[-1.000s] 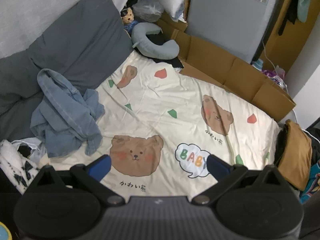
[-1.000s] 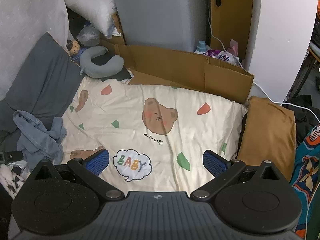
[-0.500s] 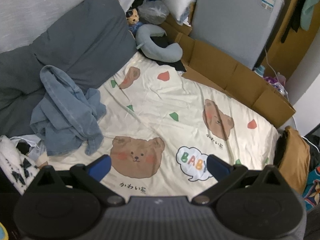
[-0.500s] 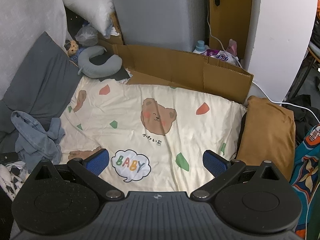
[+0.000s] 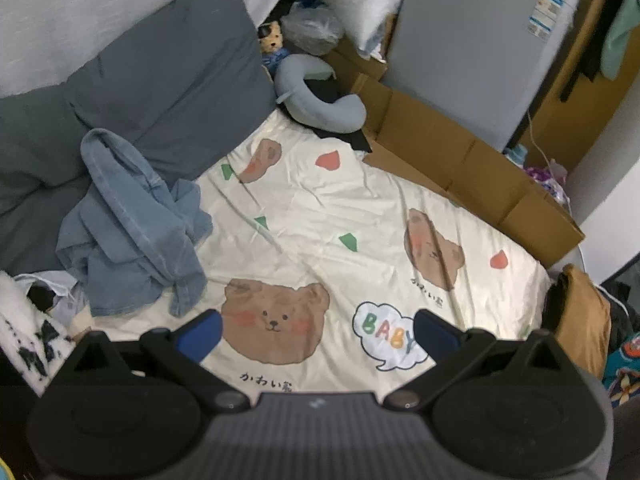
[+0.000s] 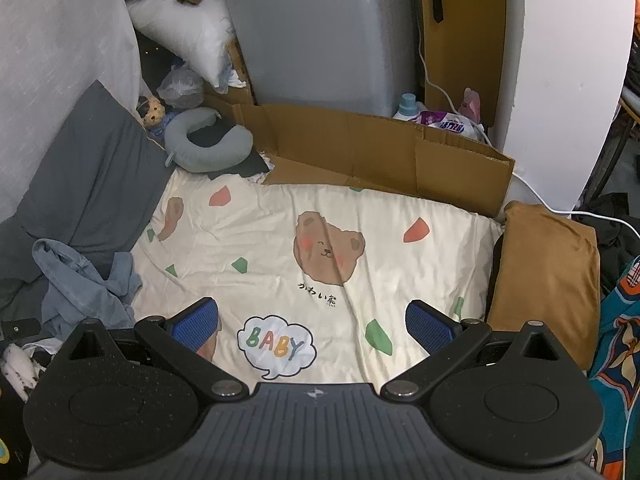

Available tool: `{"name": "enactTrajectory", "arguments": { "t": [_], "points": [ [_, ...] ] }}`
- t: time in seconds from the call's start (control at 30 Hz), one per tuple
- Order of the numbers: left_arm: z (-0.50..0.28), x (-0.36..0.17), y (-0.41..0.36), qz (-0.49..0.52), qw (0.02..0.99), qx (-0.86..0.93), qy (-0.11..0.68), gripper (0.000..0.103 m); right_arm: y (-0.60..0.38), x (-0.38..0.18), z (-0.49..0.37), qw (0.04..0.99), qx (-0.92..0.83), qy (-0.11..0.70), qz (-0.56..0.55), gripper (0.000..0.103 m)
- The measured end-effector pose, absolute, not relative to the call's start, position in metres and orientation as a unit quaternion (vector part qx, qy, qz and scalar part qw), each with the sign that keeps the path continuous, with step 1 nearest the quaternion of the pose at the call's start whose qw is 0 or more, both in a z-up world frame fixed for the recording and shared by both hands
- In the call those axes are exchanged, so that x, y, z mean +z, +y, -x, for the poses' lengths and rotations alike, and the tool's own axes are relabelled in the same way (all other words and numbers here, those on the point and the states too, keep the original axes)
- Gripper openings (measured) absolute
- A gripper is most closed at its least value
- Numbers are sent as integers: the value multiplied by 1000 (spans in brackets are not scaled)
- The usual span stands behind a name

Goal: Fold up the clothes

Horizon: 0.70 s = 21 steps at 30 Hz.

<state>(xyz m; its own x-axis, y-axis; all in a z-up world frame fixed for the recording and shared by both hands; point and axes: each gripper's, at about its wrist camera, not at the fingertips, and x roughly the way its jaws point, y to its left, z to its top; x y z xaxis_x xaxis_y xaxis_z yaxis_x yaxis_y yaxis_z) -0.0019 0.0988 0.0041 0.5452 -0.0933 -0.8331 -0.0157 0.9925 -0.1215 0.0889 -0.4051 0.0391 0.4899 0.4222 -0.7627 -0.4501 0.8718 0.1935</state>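
Your garment to fold, the blue denim shirt (image 5: 132, 232), lies crumpled in a heap at the left edge of the bed, partly on the cream bear-print sheet (image 5: 360, 216) and partly against the dark grey pillow (image 5: 168, 76) behind it. From your left gripper (image 5: 318, 330) it sits ahead and to the left, its nearest loose end just beyond the left blue pad and not touching it; the jaws are spread wide with nothing between them but the printed bear face and the "BABY" speech bubble on the sheet below. In the right wrist view the same shirt (image 6: 80, 284) shows at the far left, well apart from your right gripper (image 6: 312, 322), whose jaws are likewise spread wide and empty above the sheet. To the right of that gripper a folded mustard-brown cloth (image 6: 548, 276) rests at the bed's edge, next to a patterned teal fabric (image 6: 616, 340). At the head of the bed a grey neck pillow (image 5: 320, 100) lies beside a small plush toy (image 5: 271, 42), and flattened cardboard (image 6: 360, 148) stands along the far side of the sheet in front of a grey appliance (image 6: 320, 32). Near the shirt's lower left you can see a bit of black-and-white fabric (image 5: 28, 340).
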Motion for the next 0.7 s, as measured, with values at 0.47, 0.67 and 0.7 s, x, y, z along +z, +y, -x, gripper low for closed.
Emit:
{"name": "enactTrajectory", "arguments": {
  "t": [0.47,0.67,0.7],
  "points": [
    [-25,11,137,68,882,-3,466,103,-383,44,-106,865,269,423,32,103],
    [-42,10,150,77,879,12,469,103,-368,43,-119,863,273,424,29,103],
    [-45,9,152,78,879,15,470,103,-366,43,-121,863,273,424,27,103]
  ]
}}
